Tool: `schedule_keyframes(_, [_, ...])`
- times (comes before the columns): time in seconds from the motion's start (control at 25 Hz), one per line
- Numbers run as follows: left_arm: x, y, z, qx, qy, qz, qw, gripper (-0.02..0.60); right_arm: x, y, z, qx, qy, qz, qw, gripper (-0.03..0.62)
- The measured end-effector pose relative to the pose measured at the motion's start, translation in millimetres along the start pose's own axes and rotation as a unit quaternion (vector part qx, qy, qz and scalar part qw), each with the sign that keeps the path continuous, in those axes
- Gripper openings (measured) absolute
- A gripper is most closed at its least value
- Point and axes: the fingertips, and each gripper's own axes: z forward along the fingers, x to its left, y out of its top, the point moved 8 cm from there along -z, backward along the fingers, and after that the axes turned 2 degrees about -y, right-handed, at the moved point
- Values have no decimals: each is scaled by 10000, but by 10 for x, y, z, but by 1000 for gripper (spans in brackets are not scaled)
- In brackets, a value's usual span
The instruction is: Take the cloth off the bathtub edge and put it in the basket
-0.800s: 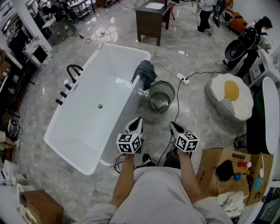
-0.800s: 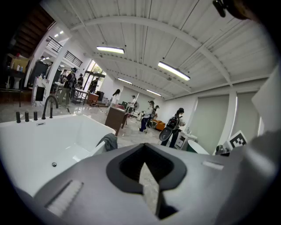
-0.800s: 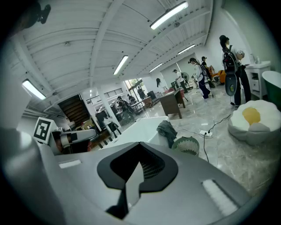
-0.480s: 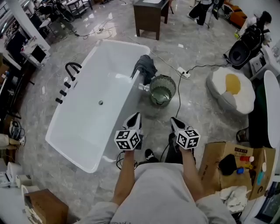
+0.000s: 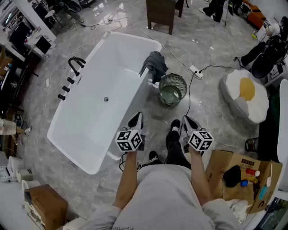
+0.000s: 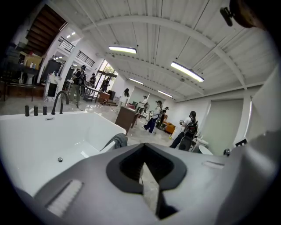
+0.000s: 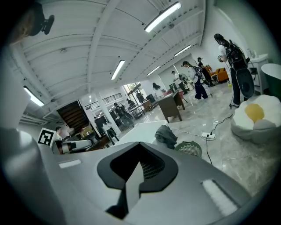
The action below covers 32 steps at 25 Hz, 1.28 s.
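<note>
A dark grey cloth (image 5: pixel 154 64) hangs over the far right edge of the white bathtub (image 5: pixel 90 121). Just right of it on the floor stands a round green wire basket (image 5: pixel 172 89). Both grippers are held low in front of the person, well short of the cloth. My left gripper (image 5: pixel 136 119) is shut and holds nothing, and so is my right gripper (image 5: pixel 187 120). The left gripper view shows the cloth (image 6: pixel 115 141) beyond the shut left gripper (image 6: pixel 145 169). The right gripper view shows the cloth (image 7: pixel 167 134) and the basket (image 7: pixel 189 148) past the shut right gripper (image 7: pixel 138 166).
A black faucet (image 5: pixel 75 63) stands on the tub's left rim. A power strip (image 5: pixel 196 72) with a cable lies behind the basket. An egg-shaped cushion (image 5: pixel 245 94) sits at the right, an open cardboard box (image 5: pixel 238 175) near right, a dark wooden table (image 5: pixel 164 11) beyond the tub.
The person has stepped forward: a dark trouser leg and shoe now show between the two grippers. The grippers stay shut and have spread slightly apart. The cloth has not moved.
</note>
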Motion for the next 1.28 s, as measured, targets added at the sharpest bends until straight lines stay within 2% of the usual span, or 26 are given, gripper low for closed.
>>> schedule_keyframes(0.12, [82,37,256,169,177,123,9996,57,-131,82,244,105,124,25,9999,0])
schedule_keyframes(0.4, [144,285,1125,260,237,160,9993,58,-697,484,931,399,294,101,9987,2])
schedule_keyframes(0.6, [136,640,1818,185,450,88,9988,58,-1167,989,1436,673,402,-142,9968,2])
schedule_keyframes(0.8, [96,865,2285,40,692,42,9976,57,-1571,1283,1746,1088,649,-206,9917,2])
schedule_keyframes(1.04, [60,968,2620,217,942,224,9951,58,-1924,1425,2000,1255,776,-96,9890,2])
schedule_keyframes(1.28, [223,1067,2772,261,1140,217,9929,58,-1889,1342,2380,1505,1090,-14,9826,2])
